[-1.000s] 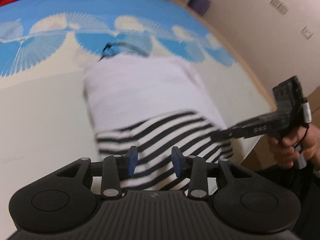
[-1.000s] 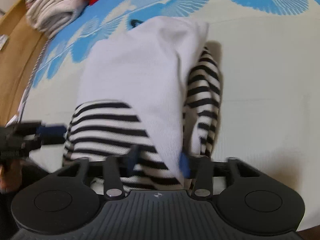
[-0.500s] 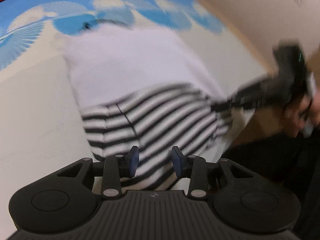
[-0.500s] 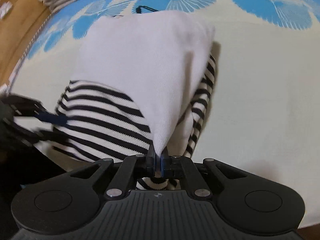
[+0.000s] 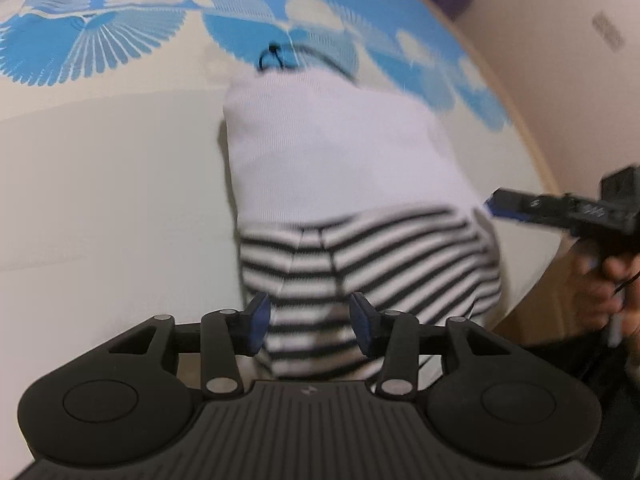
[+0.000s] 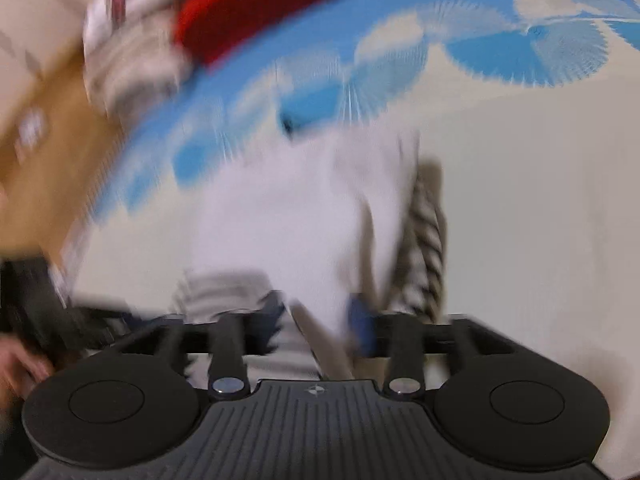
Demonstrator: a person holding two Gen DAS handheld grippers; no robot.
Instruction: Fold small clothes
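In the left wrist view the left gripper (image 5: 308,322) fills the bottom of the frame, its jaws spread wide with nothing between them, poised just over the near hem of the striped garment (image 5: 360,264). That garment lies centre frame on the tabletop (image 5: 100,200), its black-and-white banded part nearest and a plain white panel (image 5: 336,152) folded over the far half. At the right edge the right gripper (image 5: 560,210) sits beside the garment's right side; in its own, heavily blurred view its jaws (image 6: 320,320) look parted, white fabric running between them, though whether they pinch it I cannot tell. Further back, a small black loop (image 5: 272,56) rests at the garment's far edge, on the blue fan-patterned cloth (image 5: 100,48) that crosses the top of the frame. In the right wrist view, upper left, a red item (image 6: 256,12) lies smeared by motion. The knit looks light, soft and limp, likely to sag and slide on itself, so it probably wants holding at the hem corners or along a folded edge, both layers pinched together.
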